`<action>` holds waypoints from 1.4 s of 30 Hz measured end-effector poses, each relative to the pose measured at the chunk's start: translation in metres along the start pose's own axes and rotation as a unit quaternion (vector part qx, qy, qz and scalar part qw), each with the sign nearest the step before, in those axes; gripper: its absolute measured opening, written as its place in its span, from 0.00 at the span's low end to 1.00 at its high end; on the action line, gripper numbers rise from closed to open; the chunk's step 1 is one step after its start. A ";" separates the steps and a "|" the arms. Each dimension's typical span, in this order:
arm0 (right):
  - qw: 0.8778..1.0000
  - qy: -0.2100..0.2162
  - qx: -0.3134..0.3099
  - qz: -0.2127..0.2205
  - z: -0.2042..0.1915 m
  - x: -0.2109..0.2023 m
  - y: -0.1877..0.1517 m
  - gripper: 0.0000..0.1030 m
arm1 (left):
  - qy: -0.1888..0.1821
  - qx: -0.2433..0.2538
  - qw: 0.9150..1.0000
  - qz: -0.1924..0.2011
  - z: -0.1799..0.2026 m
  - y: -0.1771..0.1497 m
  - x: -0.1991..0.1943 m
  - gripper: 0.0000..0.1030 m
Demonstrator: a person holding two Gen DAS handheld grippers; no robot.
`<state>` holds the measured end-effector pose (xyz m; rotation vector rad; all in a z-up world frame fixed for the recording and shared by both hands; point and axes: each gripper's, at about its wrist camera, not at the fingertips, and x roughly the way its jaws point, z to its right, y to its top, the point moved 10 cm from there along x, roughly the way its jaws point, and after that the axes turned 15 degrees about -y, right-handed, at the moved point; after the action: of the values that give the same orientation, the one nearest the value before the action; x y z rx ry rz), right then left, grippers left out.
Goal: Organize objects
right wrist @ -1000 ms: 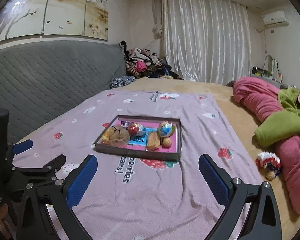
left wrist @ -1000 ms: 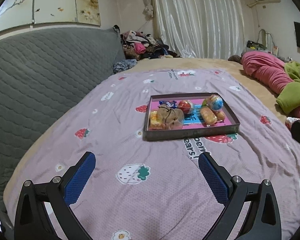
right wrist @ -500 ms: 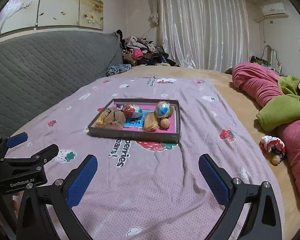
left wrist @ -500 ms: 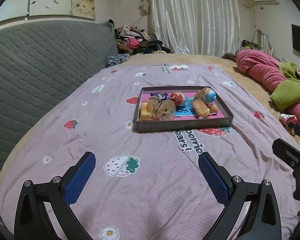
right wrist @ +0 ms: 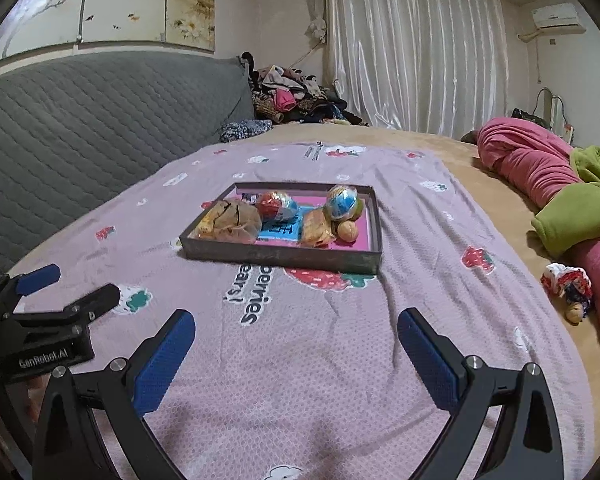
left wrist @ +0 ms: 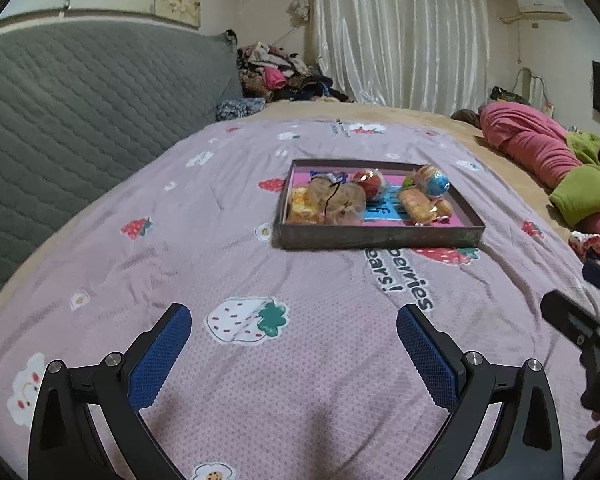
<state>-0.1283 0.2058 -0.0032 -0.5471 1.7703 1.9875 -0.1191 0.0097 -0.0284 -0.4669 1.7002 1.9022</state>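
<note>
Left wrist view: at far left, grey quilted headboard [left wrist: 80,92], then pink strawberry sheet [left wrist: 220,264] across the bed. At bottom, left gripper [left wrist: 294,314] spread wide over the sheet, blue pads [left wrist: 160,356] well apart, grasping nothing, not touching anything. Past it, in the middle of the sheet, shallow dark tray [left wrist: 376,236] with the objects inside: at its left end wrapped brown bread [left wrist: 338,200] over a yellow packet, then red ball [left wrist: 370,184], then orange snack packet [left wrist: 414,206] and blue-and-gold egg [left wrist: 432,182] at the right end. Further right, rolled pink blanket [left wrist: 528,140] and green blanket [left wrist: 588,194].

Right wrist view: at left edge, black body of the other tool, near the sheet. Right gripper [right wrist: 296,318] also released, fingers [right wrist: 430,360] wide apart above the sheet, empty. Beyond, same tray [right wrist: 280,254], small round nut [right wrist: 348,232] just beside the egg. At far right, small doll [right wrist: 570,286] on the tan cover.
</note>
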 end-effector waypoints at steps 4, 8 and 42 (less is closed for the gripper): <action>1.000 -0.002 -0.004 -0.004 -0.004 0.009 -0.008 0.99 | 0.003 -0.003 1.000 -0.004 -0.006 -0.006 0.011 0.99; 1.000 -0.002 -0.003 -0.011 -0.003 0.017 -0.014 0.99 | -0.002 -0.004 1.000 -0.010 -0.007 -0.012 0.020 0.99; 0.999 -0.012 0.006 -0.035 0.005 0.043 -0.036 0.99 | -0.014 0.022 1.000 -0.006 0.001 -0.021 0.042 0.99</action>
<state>-0.1438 0.2163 -0.0561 -0.5715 1.7245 1.9275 -0.1394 0.0192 -0.0698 -0.4318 1.7135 1.8505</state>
